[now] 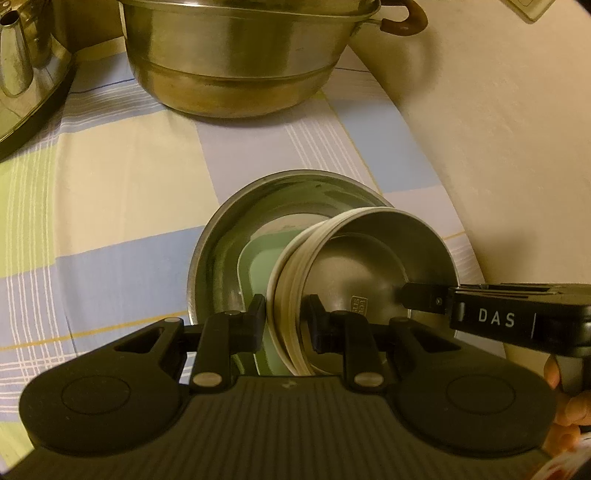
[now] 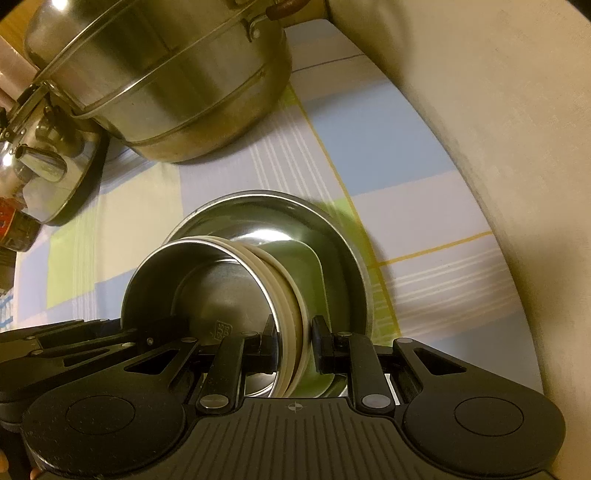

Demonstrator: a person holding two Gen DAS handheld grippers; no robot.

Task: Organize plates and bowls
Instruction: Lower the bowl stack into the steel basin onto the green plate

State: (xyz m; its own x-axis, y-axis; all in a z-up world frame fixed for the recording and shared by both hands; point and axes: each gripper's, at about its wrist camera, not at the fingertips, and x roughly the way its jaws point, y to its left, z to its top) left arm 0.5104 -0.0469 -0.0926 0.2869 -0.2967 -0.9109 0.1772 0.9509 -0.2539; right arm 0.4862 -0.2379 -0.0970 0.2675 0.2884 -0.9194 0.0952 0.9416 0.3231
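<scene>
Grippers point(image 1: 288, 321) point(image 2: 295, 343) pinching bowl stack point(image 1: 369, 266) – seemingly tilted

The small bowl point(image 1: 373, 266) is brushed metal inside, dull grey with a soft sheen and a stamped mark on its floor; cream bands, smooth and matt, ring its outer wall. The wide dish point(image 1: 221, 251) under it is polished metal that mirrors the pale-green plate point(image 1: 258, 273), which looks like smooth, slightly glossy plastic. At the top of the frame, the big pot point(image 1: 236, 66) is worn, satin metal, with a glossy brown handle point(image 1: 404, 22). The kettle point(image 2: 44, 162) at left is mirror-bright. The checked cloth point(image 1: 122, 184) is matt woven fabric. Both gripper bodies are matt black plastic, ribbed.
</scene>
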